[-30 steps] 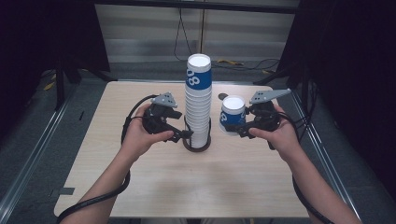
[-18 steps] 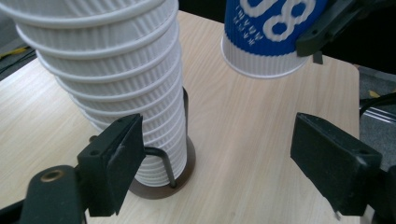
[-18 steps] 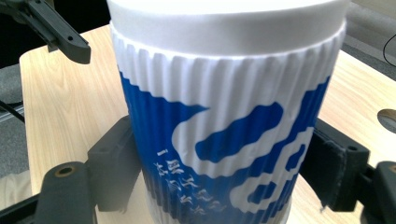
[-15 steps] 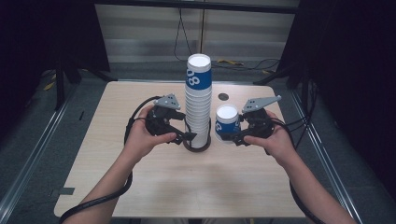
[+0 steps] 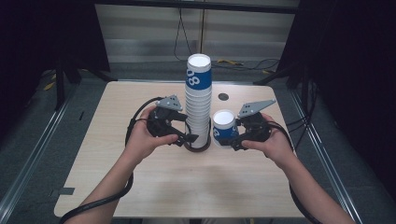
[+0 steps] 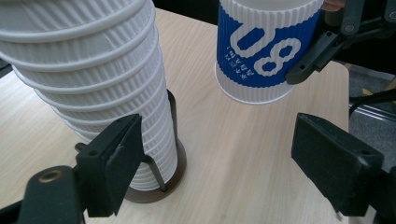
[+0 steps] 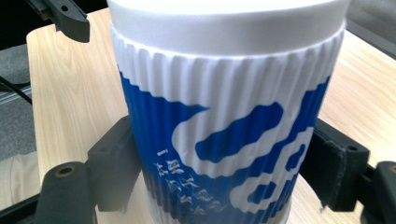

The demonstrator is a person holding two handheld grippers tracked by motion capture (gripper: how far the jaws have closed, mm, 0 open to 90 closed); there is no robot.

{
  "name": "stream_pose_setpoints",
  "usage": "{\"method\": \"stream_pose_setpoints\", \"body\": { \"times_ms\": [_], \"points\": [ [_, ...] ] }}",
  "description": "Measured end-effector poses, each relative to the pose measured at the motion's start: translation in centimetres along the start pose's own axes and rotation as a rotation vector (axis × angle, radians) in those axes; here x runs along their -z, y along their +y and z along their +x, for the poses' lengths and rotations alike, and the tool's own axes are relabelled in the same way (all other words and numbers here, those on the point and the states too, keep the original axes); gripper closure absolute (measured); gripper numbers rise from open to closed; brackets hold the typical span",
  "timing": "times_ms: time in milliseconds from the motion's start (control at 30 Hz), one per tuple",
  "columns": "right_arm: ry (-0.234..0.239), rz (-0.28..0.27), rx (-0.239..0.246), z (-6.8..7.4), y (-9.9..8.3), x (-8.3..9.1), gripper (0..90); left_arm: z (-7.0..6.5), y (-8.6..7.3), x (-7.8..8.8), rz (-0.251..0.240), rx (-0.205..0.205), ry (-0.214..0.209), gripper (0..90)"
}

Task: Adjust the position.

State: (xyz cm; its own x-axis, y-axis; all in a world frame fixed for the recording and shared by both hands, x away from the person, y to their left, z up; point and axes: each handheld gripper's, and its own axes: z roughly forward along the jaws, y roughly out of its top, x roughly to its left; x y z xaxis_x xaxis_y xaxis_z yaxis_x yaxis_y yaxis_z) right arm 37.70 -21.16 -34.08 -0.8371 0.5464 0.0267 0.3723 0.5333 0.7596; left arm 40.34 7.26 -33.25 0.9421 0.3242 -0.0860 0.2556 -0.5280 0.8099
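A tall stack of white ribbed paper cups (image 5: 198, 102), the top one printed blue, stands in a dark ring stand (image 5: 196, 146) at the table's middle. My left gripper (image 5: 187, 136) sits at the stack's foot, left of it. Its jaws have just been opening, and its own view shows it open (image 6: 224, 163): the stack (image 6: 93, 70) rises just beyond the left-hand jaw, untouched, with bare table between the pads. My right gripper (image 5: 227, 138) is shut on a single blue-and-white cup (image 5: 224, 123), held upright off the table right beside the stack. That cup (image 7: 224, 116) sits clamped between both pads (image 7: 116, 163).
The light wooden table (image 5: 140, 186) has a small dark round hole (image 5: 223, 97) behind the held cup. Cables trail from both grippers toward the near edge. Metal rails run along the floor on both sides, and dark curtains stand around.
My right gripper has carried the blue cup left and toward the near edge, closer to the stack's foot. The left hand has stayed put.
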Motion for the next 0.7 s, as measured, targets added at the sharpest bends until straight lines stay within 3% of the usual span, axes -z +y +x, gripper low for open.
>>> {"method": "stream_pose_setpoints", "body": {
  "times_ms": [533, 700],
  "points": [
    [0.023, 0.056, 0.029, 0.5, -0.2, -1.2, 21.0, -0.1, -0.3, -0.7, 0.011, -0.003, -0.018, 16.9],
    [0.031, 0.096, 0.045, 0.8, -0.4, -1.6, 21.0, -0.2, -0.4, -0.8, 0.013, -0.004, -0.022, 16.9]
  ]
}}
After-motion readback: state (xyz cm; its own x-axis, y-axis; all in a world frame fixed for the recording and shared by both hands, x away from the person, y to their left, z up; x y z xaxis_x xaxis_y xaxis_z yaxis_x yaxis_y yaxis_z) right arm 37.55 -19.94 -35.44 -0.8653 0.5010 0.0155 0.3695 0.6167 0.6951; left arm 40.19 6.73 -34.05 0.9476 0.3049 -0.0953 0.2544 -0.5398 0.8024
